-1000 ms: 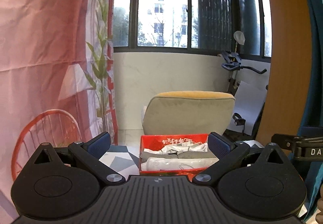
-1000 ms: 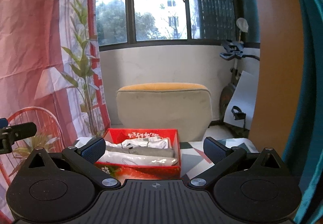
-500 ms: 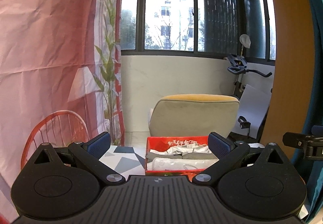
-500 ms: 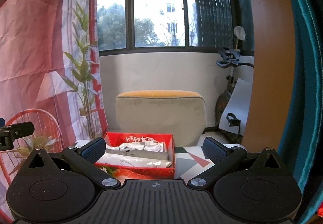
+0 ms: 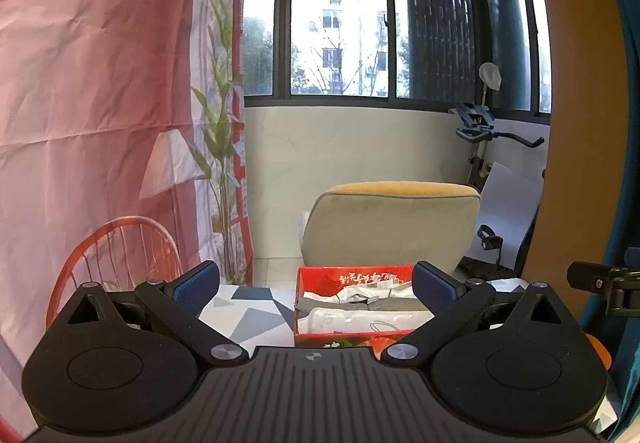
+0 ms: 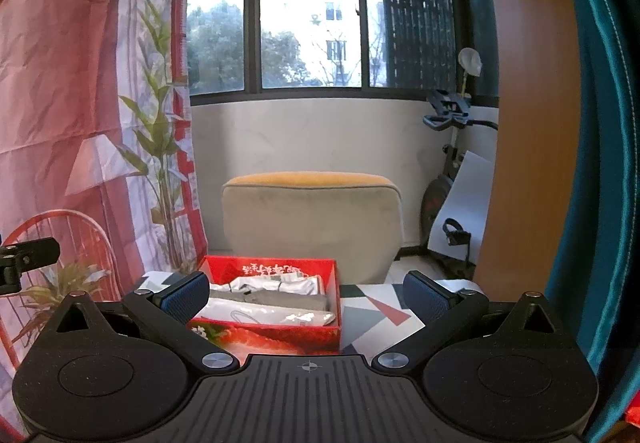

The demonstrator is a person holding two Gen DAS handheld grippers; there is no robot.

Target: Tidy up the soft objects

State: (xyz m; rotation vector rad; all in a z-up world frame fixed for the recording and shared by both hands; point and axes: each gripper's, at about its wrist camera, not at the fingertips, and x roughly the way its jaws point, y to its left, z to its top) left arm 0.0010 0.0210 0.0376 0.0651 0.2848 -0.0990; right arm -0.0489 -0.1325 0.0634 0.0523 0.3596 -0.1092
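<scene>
The left gripper [image 5: 316, 289] is hanging in the air with its jaws spread wide apart, and it is holding nothing. The red box [image 5: 352, 339] is sitting on the patterned table [image 5: 248, 319], a little past the gripper's tips and toward its right finger, not touching either one. That finger is covering the box's right end.

The right gripper [image 6: 306, 295] is also standing wide open and empty. From this side the red box [image 6: 276, 335] is lying toward the gripper's left finger, just behind its blue pad [image 6: 188, 297], which is hiding the box's near left corner.

The box is bright red with white writing on its back wall and a picture of fruit on its front. Inside the box, folded soft things are lying in rows. At the back of the box is a white and grey folded cloth [image 6: 276, 285]. In front of it is a plain grey folded cloth [image 6: 268, 299]. Nearest the box's front wall is a white piece in a shiny clear bag [image 6: 260, 313].

Behind the box a beige chair back [image 6: 312, 223] with a yellow top is standing. Left of the box a pink printed curtain [image 5: 100, 123] is hanging.
</scene>
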